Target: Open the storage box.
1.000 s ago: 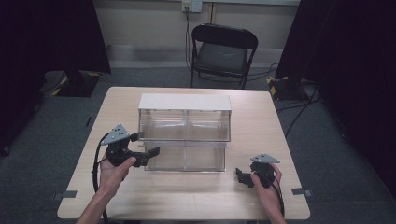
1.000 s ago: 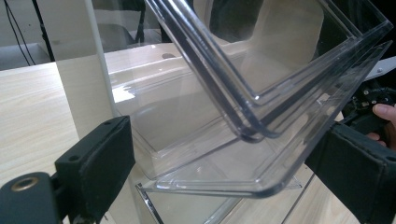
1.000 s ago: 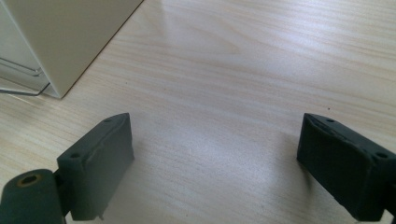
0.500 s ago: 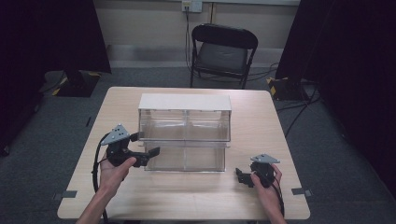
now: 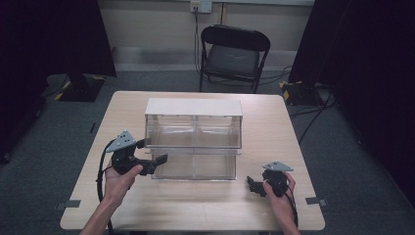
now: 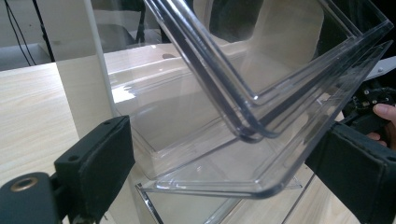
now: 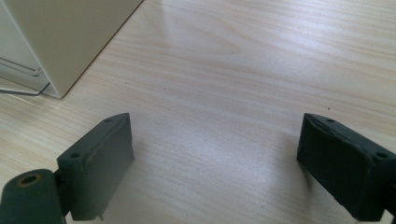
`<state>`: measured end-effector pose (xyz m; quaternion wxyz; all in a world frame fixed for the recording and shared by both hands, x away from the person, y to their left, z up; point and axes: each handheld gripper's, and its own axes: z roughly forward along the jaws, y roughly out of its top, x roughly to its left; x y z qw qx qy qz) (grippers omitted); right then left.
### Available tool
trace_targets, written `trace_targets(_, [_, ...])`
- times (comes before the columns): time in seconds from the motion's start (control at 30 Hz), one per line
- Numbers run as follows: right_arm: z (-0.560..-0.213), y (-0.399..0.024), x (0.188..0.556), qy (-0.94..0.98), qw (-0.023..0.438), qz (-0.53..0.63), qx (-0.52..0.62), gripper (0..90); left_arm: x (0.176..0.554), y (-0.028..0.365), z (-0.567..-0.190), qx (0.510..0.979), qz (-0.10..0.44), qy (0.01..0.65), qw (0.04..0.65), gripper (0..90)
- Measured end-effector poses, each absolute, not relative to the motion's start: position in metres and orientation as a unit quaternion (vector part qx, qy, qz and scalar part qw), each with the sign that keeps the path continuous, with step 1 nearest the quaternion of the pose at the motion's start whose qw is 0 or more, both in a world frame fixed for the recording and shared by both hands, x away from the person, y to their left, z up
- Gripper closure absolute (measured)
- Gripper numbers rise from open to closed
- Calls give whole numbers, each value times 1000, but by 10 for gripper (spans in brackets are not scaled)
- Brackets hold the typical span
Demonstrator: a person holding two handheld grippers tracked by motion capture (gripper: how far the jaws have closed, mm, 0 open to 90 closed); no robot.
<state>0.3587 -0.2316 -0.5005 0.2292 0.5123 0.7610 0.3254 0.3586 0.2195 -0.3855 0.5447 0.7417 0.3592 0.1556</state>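
My left gripper (image 5: 155,160) sits at the left front corner of the clear drawer cabinet (image 5: 193,128), which stands in the middle of the worktop (image 5: 274,215). Its jaws are spread wide, one on each side of the front edge of the lower left drawer (image 5: 172,165); in the left gripper view that clear drawer (image 6: 219,154) lies between the black pads without my being able to tell whether either pad touches it. The drawer looks pulled a little way out of its slot. I judge the step in hand to be taking hold of this drawer's front lip. The next move calls for closing the jaws squarely on the lip, since the plastic is smooth and thin, then drawing straight along the slot so nothing jams.

Further right, my right gripper (image 5: 253,185) rests low near the cabinet's right front corner, apart from it. Its jaws are parted and empty over bare wood (image 7: 219,116), with the cabinet's side wall (image 7: 65,32) off to one edge.
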Motion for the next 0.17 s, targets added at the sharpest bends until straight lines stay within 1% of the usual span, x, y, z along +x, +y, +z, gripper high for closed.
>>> trace_targets(0.17, [-500, -232, 359, 761, 229, 325, 512, 99, 359, 220, -385, 742, 155, 359, 544, 80])
